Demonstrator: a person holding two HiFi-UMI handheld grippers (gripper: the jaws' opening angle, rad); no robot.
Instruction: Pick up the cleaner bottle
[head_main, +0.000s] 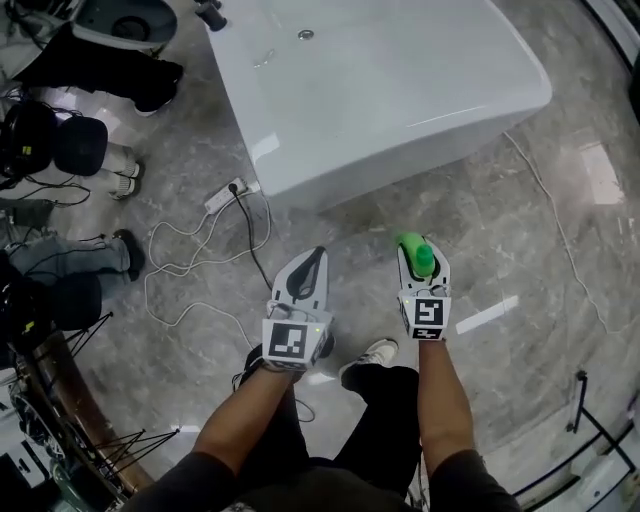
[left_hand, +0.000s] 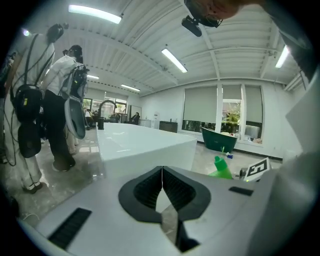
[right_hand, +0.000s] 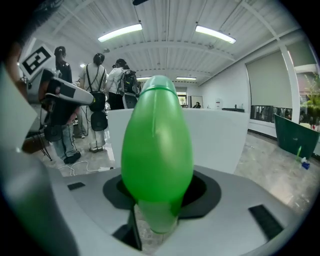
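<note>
White tub (head_main: 400, 90) stands beyond the gripped cleaner bottle (head_main: 418, 255), cables (head_main: 248, 235) leftward.

Cleaner bottle (right_hand: 157, 145) bright green; tub (head_main: 400, 90) glossy white; floor (head_main: 520, 260) grey marble (pale veins); marker cube (head_main: 427, 315) black-and-white squares.

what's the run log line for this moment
right gripper: jaws shut on green bottle | left gripper: jaws together, empty | bottle: held above floor, near white tub
</note>
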